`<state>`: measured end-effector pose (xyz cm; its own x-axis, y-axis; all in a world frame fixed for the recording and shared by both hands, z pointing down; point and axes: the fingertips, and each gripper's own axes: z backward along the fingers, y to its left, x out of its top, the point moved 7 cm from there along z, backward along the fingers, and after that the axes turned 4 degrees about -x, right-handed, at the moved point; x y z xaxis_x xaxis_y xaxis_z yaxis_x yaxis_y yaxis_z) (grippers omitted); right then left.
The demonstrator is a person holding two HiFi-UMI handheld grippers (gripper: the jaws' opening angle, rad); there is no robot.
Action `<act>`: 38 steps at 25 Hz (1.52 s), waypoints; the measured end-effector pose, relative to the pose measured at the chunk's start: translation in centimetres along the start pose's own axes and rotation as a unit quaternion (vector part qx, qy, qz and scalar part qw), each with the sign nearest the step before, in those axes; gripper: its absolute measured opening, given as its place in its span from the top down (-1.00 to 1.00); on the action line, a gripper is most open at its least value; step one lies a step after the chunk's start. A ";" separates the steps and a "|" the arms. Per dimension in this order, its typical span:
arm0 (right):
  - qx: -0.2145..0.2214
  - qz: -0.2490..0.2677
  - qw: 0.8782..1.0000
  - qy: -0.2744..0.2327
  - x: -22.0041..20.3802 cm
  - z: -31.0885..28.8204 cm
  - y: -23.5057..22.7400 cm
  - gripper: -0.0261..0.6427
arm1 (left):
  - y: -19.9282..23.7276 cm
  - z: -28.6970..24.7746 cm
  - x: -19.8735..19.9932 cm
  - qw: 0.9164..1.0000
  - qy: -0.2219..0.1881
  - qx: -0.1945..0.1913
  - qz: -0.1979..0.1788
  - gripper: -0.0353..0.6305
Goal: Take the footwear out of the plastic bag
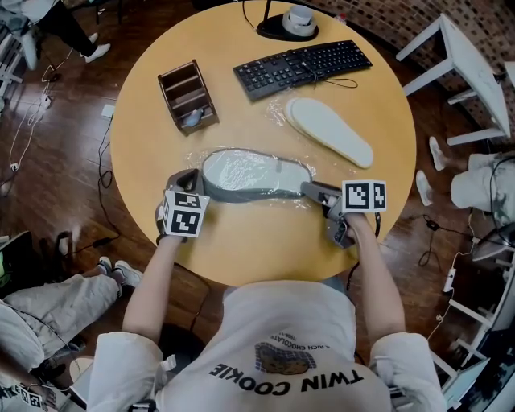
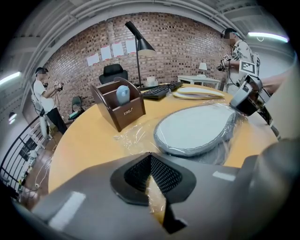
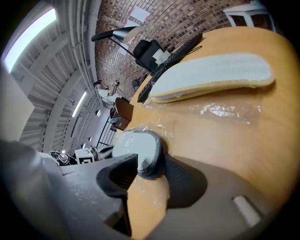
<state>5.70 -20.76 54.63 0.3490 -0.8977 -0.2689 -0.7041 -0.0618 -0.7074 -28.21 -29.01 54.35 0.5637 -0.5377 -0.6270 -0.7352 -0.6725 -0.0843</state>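
Observation:
A grey slipper (image 1: 245,170) lies in a clear plastic bag (image 1: 282,203) at the middle of the round wooden table (image 1: 378,96). My left gripper (image 1: 193,175) is at the slipper's left end. In the left gripper view its jaws (image 2: 152,187) are shut, with crinkled bag film pinched between the pads, and the slipper (image 2: 194,129) lies just ahead. My right gripper (image 1: 310,191) is at the slipper's right end. In the right gripper view that rounded, film-covered end (image 3: 136,143) sits between the wide jaws (image 3: 147,165); they look open.
A second, pale slipper (image 1: 330,130) lies sole up on loose film behind the bag. Farther back are a brown wooden organiser (image 1: 187,96), a black keyboard (image 1: 302,66) and a lamp base (image 1: 290,24). A white side table (image 1: 475,64) stands to the right.

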 end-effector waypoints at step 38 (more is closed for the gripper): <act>-0.046 0.021 0.991 -0.126 -1.8 6.5 -2.5 0.71 | -0.4 0.1 -0.1 0.999 0.008 0.037 -0.003 0.88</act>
<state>10.90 -16.13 52.64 0.4533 -0.7639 -0.4594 -0.7706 -0.0768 -0.6327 -27.97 -28.63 54.33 0.5733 -0.5431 -0.6135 -0.7579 -0.6360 -0.1452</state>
